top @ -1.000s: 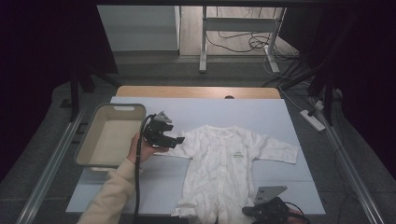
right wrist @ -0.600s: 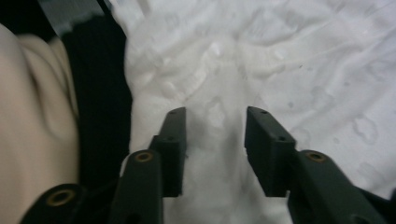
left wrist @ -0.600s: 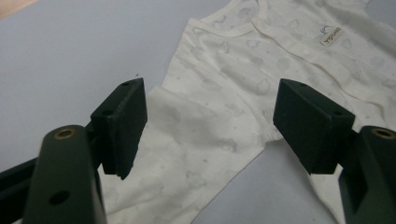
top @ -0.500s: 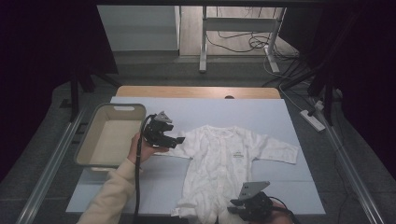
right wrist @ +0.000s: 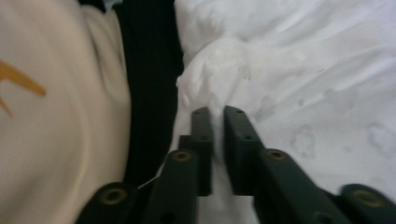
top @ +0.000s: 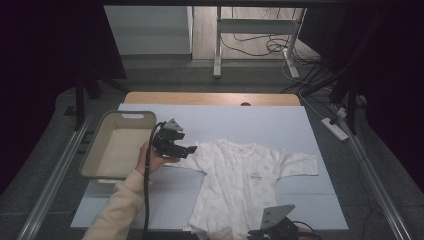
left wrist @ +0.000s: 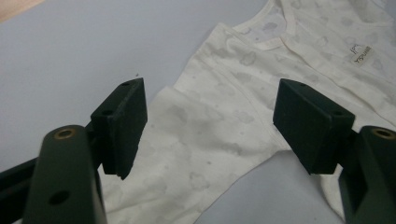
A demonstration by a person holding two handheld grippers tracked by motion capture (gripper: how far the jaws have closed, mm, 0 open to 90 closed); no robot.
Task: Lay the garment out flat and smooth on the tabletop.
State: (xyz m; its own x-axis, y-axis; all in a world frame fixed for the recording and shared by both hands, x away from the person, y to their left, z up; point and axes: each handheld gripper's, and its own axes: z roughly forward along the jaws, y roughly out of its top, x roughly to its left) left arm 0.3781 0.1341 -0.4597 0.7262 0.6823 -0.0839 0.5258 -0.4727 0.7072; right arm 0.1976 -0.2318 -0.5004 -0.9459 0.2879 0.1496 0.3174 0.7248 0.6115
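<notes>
A white baby garment (top: 240, 180) lies spread on the blue table cover (top: 280, 125), sleeves out to both sides. My left gripper (top: 187, 150) hovers at the garment's left sleeve (left wrist: 224, 121). Its jaws stand wide open (left wrist: 210, 126) with the sleeve below them, apart from the pads. My right gripper (top: 260, 232) is at the table's front edge by the garment's hem. Its jaws (right wrist: 217, 114) have just been opening and now show a narrow gap. Bunched white cloth (right wrist: 303, 70) lies in and beyond that gap, and the pads look clear of it.
A pale plastic bin (top: 92, 155) stands on the table's left side, beside my left hand. A cream sleeve (top: 115, 210) reaches in from the bottom. Cream clothing (right wrist: 46, 116) is close on the left in the right gripper view. Metal rails run along both table sides.
My right gripper has slid a little to the left along the front edge, near the hem. The left gripper and the garment's upper part have stayed where they were.
</notes>
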